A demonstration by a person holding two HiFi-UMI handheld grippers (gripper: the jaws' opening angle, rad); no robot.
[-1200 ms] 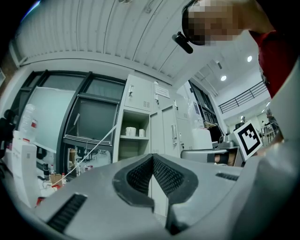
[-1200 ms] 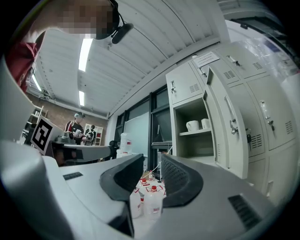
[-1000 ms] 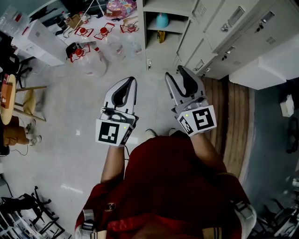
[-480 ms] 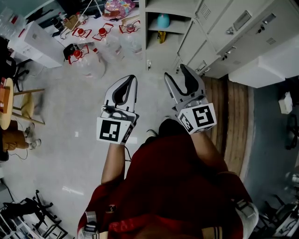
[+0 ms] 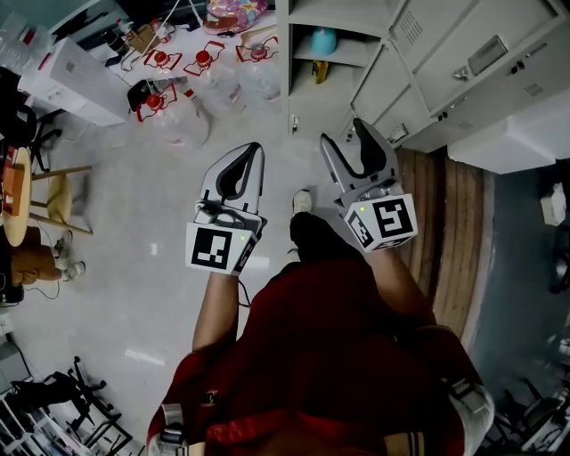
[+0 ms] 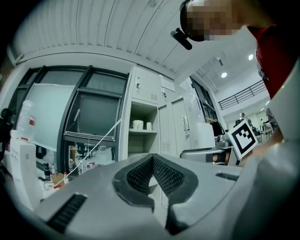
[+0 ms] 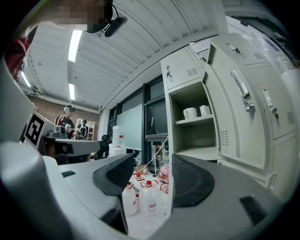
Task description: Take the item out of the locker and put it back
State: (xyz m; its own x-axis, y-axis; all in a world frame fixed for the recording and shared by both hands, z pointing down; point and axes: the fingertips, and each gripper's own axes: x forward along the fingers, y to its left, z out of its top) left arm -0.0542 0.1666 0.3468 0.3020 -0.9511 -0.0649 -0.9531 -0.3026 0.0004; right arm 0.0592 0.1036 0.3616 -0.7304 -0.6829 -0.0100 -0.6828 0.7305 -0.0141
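Head view, clock positions from frame centre.
- 11 o'clock: cluster of clear plastic jugs with red caps, standing on the grey floor. Same jugs show at 6 o'clock in the right gripper view.
- 12 o'clock: pink bag, cut by the frame edge.
- 10 o'clock: white box.
- 9 o'clock: wooden stool.
- 3 o'clock: strip of wood planking.
- 7 o'clock: black stands, tangled, type unclear.

Right gripper view.
- 9 o'clock: people standing far off.
- 11 o'clock: ceiling strip light, lit.

Matt metal locker, glossy floor
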